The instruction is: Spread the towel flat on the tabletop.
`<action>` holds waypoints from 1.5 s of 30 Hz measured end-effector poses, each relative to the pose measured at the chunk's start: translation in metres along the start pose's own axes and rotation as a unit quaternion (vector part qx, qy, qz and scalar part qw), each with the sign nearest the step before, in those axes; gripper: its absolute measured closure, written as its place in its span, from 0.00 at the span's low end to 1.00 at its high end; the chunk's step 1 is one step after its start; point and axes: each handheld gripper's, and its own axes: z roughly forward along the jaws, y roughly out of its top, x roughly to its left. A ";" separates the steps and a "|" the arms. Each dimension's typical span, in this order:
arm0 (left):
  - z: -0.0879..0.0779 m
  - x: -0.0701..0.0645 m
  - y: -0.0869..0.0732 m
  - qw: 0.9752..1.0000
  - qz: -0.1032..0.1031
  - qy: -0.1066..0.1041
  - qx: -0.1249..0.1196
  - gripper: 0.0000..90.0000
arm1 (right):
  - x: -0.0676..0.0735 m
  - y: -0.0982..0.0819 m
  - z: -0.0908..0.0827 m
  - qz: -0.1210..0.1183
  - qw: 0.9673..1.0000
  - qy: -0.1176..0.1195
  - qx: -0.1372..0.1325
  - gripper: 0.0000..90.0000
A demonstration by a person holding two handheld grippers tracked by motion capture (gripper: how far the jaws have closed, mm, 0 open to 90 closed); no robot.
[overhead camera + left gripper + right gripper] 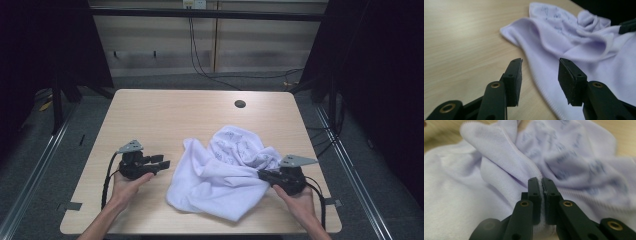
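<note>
- Right gripper [541, 182]: jaws clenched on a hemmed edge of the white shirt [225, 170], fabric pinched thin between the pads.
- Left gripper [540, 75]: jaws released, nothing between them; aimed at the shirt's near hem, close but apart from it.
- Shirt location: crumpled in a loose heap on the worktop [165, 107], right of centre, between the two grippers in the high view.
- Shirt appearance: white, soft knit, stitched hems, faint dark print on the raised upper folds; several layers overlapping, one flap standing up near the right gripper's jaws.
- Risk, right side: grip narrow and close to the hem; likely to slip free under a sharp pull.
- Risk, left side: hem lying flat on the worktop; lower jaw liable to scrape the surface or push the cloth away instead of catching it.
- Risk, general: layers bunched; possible to seize two thicknesses at once and leave the shirt twisted when spread.
</note>
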 end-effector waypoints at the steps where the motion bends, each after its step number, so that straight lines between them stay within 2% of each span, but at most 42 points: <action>1: 0.006 -0.003 0.001 1.000 0.007 -0.006 0.005 0.60 | -0.004 -0.006 -0.004 0.003 1.000 -0.010 0.006 0.95; 2: 0.006 -0.003 0.001 1.000 0.007 -0.006 0.005 0.60 | -0.008 -0.013 -0.007 0.003 1.000 -0.022 0.015 0.95; 3: 0.020 -0.009 0.005 1.000 0.012 -0.025 0.014 0.60 | -0.013 -0.019 -0.009 0.011 0.999 -0.029 0.024 0.94; 6: 0.044 -0.021 0.008 0.997 0.036 -0.046 0.045 0.61 | -0.020 -0.030 -0.011 0.020 0.999 -0.027 0.037 0.88; 8: 0.058 -0.029 0.007 0.995 0.048 -0.056 0.065 0.64 | -0.019 -0.028 -0.014 0.021 0.999 -0.021 0.026 0.81; 11: 0.072 -0.036 0.002 0.991 0.076 -0.050 0.103 0.75 | -0.015 -0.017 -0.018 0.013 1.000 -0.012 -0.004 0.74; 12: 0.073 -0.038 -0.002 0.990 0.089 -0.041 0.102 0.81 | -0.014 -0.013 -0.019 0.010 1.000 -0.010 -0.012 0.73; 13: 0.073 -0.038 -0.002 0.990 0.089 -0.041 0.102 0.86 | -0.012 -0.007 -0.018 0.007 1.000 -0.004 -0.020 0.73; 14: 0.072 -0.038 -0.002 0.990 0.091 -0.039 0.105 0.86 | -0.012 -0.007 -0.018 0.007 1.000 -0.004 -0.020 0.73; 15: 0.067 -0.038 -0.004 0.989 0.083 -0.041 0.117 0.95 | -0.008 0.000 -0.015 -0.002 1.000 0.003 -0.028 0.74; 17: 0.059 -0.040 -0.009 0.988 0.079 -0.049 0.122 0.97 | -0.005 0.010 -0.008 -0.004 0.999 0.011 -0.031 0.77; 18: 0.055 -0.041 -0.012 0.988 0.070 -0.057 0.125 0.98 | -0.004 0.015 -0.003 -0.008 0.999 0.017 -0.035 0.80; 19: 0.051 -0.043 -0.015 0.987 0.074 -0.059 0.132 0.98 | -0.003 0.021 0.004 -0.009 0.999 0.022 -0.037 0.82; 20: 0.051 -0.043 -0.015 0.987 0.074 -0.059 0.132 0.98 | -0.002 0.028 0.012 -0.008 0.999 0.031 -0.035 0.84; 21: 0.043 -0.048 -0.020 0.985 0.077 -0.068 0.139 0.98 | -0.001 0.034 0.020 -0.011 0.999 0.038 -0.034 0.85; 22: 0.040 -0.049 -0.022 0.984 0.076 -0.076 0.140 0.97 | 0.000 0.039 0.029 -0.008 0.998 0.044 -0.033 0.86; 24: 0.035 -0.051 -0.025 0.983 0.080 -0.078 0.144 0.96 | 0.002 0.050 0.049 -0.010 0.998 0.063 -0.013 0.86; 25: 0.033 -0.052 -0.027 0.983 0.083 -0.078 0.143 0.95 | 0.003 0.053 0.059 -0.010 0.998 0.059 -0.003 0.86; 26: 0.033 -0.052 -0.027 0.983 0.083 -0.078 0.143 0.93 | 0.003 0.053 0.059 -0.010 0.998 0.059 -0.003 0.86; 27: 0.031 -0.051 -0.027 0.984 0.080 -0.078 0.141 0.92 | 0.002 0.055 0.079 0.000 0.997 0.073 0.020 0.84; 29: 0.031 -0.049 -0.027 0.984 0.076 -0.074 0.140 0.90 | 0.007 0.053 0.091 -0.003 0.995 0.090 0.039 0.76; 30: 0.030 -0.048 -0.026 0.985 0.076 -0.074 0.139 0.89 | 0.010 0.051 0.095 -0.010 0.994 0.100 0.049 0.70; 33: 0.029 -0.043 -0.024 0.987 0.066 -0.066 0.133 0.85 | 0.026 0.044 0.094 -0.044 0.991 0.102 0.074 0.60; 34: 0.029 -0.043 -0.024 0.987 0.066 -0.066 0.133 0.83 | 0.026 0.044 0.094 -0.044 0.991 0.102 0.074 0.60; 35: 0.028 -0.040 -0.022 0.989 0.058 -0.062 0.124 0.83 | 0.031 0.041 0.092 -0.055 0.990 0.101 0.077 0.58; 36: 0.026 -0.036 -0.018 0.991 0.049 -0.060 0.108 0.81 | 0.039 0.032 0.088 -0.081 0.990 0.085 0.072 0.57; 37: 0.026 -0.033 -0.015 0.993 0.046 -0.056 0.098 0.81 | 0.040 0.030 0.087 -0.078 0.991 0.080 0.073 0.57; 38: 0.026 -0.033 -0.015 0.993 0.046 -0.056 0.098 0.81 | 0.040 0.028 0.086 -0.075 0.992 0.081 0.068 0.56; 39: 0.030 -0.026 -0.010 0.994 0.038 -0.049 0.085 0.82 | 0.038 0.028 0.085 -0.072 0.992 0.079 0.060 0.56; 41: 0.037 -0.022 -0.008 0.994 0.034 -0.044 0.094 0.83 | 0.032 0.033 0.083 -0.057 0.994 0.084 0.047 0.59; 42: 0.037 -0.022 -0.008 0.994 0.034 -0.044 0.094 0.85 | 0.032 0.033 0.083 -0.057 0.994 0.084 0.047 0.59; 44: 0.045 -0.018 -0.010 0.992 0.036 -0.040 0.110 0.86 | 0.019 0.046 0.083 -0.038 0.995 0.089 0.030 0.60; 45: 0.045 -0.018 -0.010 0.992 0.036 -0.040 0.110 0.86 | 0.015 0.050 0.086 -0.028 0.994 0.100 0.029 0.59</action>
